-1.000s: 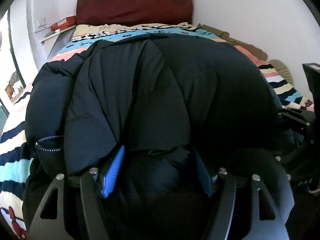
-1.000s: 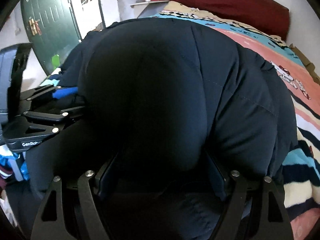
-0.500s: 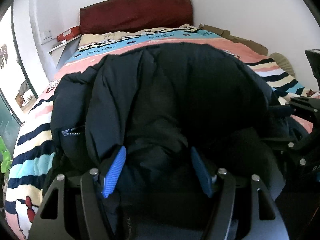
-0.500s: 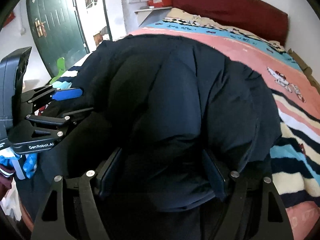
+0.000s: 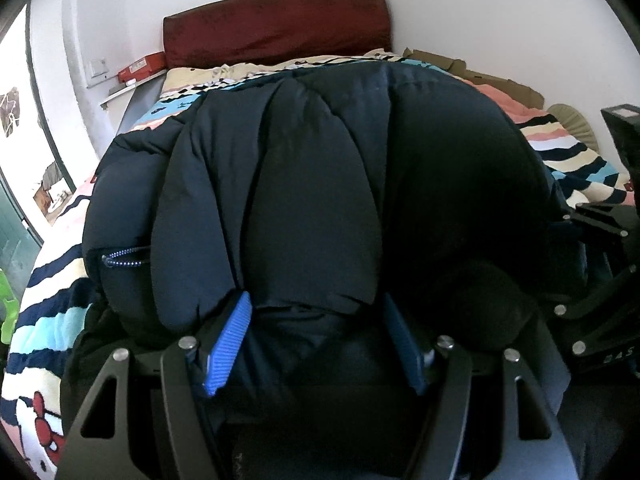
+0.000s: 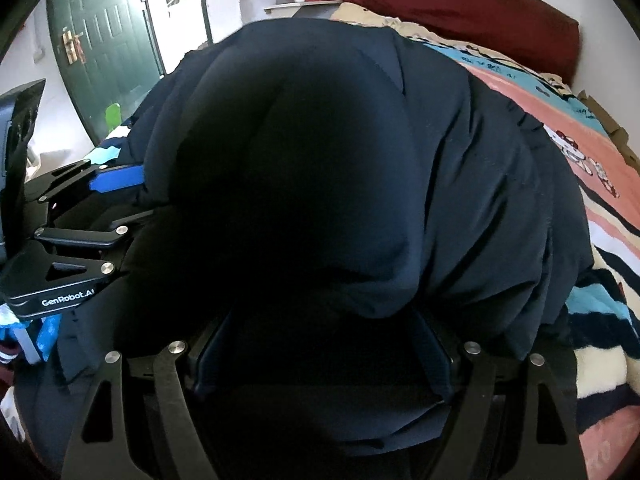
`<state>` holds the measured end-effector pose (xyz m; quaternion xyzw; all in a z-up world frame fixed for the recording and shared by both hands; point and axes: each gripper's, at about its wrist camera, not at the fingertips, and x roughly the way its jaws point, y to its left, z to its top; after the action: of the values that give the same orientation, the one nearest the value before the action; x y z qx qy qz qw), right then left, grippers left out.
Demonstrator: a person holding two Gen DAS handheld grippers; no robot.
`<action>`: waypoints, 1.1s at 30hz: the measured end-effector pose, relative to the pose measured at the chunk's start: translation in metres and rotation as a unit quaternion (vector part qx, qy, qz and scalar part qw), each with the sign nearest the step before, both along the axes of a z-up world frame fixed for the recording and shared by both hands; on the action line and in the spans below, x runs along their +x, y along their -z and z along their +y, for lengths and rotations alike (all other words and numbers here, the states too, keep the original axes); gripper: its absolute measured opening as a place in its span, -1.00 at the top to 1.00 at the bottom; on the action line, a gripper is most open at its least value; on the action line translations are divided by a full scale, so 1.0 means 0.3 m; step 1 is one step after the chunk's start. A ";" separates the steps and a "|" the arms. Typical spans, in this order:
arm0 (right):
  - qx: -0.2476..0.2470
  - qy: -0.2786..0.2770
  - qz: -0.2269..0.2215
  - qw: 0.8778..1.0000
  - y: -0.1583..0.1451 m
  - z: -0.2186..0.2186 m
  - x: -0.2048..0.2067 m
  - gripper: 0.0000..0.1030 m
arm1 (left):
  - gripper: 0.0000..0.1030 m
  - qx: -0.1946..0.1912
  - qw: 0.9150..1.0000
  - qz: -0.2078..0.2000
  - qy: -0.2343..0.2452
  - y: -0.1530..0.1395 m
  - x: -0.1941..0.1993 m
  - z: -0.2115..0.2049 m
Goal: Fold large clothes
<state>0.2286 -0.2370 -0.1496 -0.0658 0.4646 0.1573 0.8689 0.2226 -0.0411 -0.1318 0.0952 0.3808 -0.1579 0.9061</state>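
Observation:
A large dark navy puffer jacket lies bunched on the bed and fills both views; it also shows in the right wrist view. My left gripper has its blue-padded jaws closed on a thick fold of the jacket's near edge. My right gripper grips another fold of the same edge, its pads mostly hidden by fabric. Each gripper shows in the other's view: the left gripper at the left, the right gripper at the right. A zipper shows on the jacket's left.
The bed has a striped cartoon blanket and a dark red headboard. A shelf with a red box is on the left wall. A green door stands left. Cardboard lies along the right wall.
Both grippers have moved forward over the bed with the jacket edge held, and the bunched jacket has risen and pushed toward the headboard, covering more of the blanket than half a second ago.

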 end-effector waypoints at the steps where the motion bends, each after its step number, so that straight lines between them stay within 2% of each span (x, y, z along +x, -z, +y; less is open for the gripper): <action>1: 0.001 0.001 0.001 1.000 0.005 0.000 0.006 -0.55 | -0.27 0.000 1.000 -0.001 0.000 0.003 0.000 -0.001; 15: 0.009 0.009 0.009 1.000 0.053 -0.005 0.059 -0.57 | -0.27 -0.001 1.000 0.006 -0.003 0.025 0.034 -0.020; 23: -0.012 0.016 0.007 1.000 0.038 0.009 0.044 -0.57 | -0.28 0.027 1.000 0.012 -0.010 0.019 0.037 -0.040; 27: -0.027 0.027 0.013 0.999 0.006 0.026 0.016 -0.56 | -0.27 0.033 0.999 0.013 -0.007 -0.030 0.007 -0.037; 31: -0.006 0.036 -0.007 0.999 -0.083 0.011 -0.069 -0.57 | -0.27 0.006 1.000 0.009 0.001 -0.107 -0.075 0.011; 33: 0.000 0.041 -0.015 0.999 -0.114 -0.006 -0.110 -0.57 | -0.27 0.005 1.000 0.000 0.007 -0.141 -0.119 0.028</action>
<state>0.1955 -0.2388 -0.1155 -0.0491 0.4536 0.1203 0.8817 0.1870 -0.0327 -0.0896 0.1020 0.3809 -0.1623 0.9045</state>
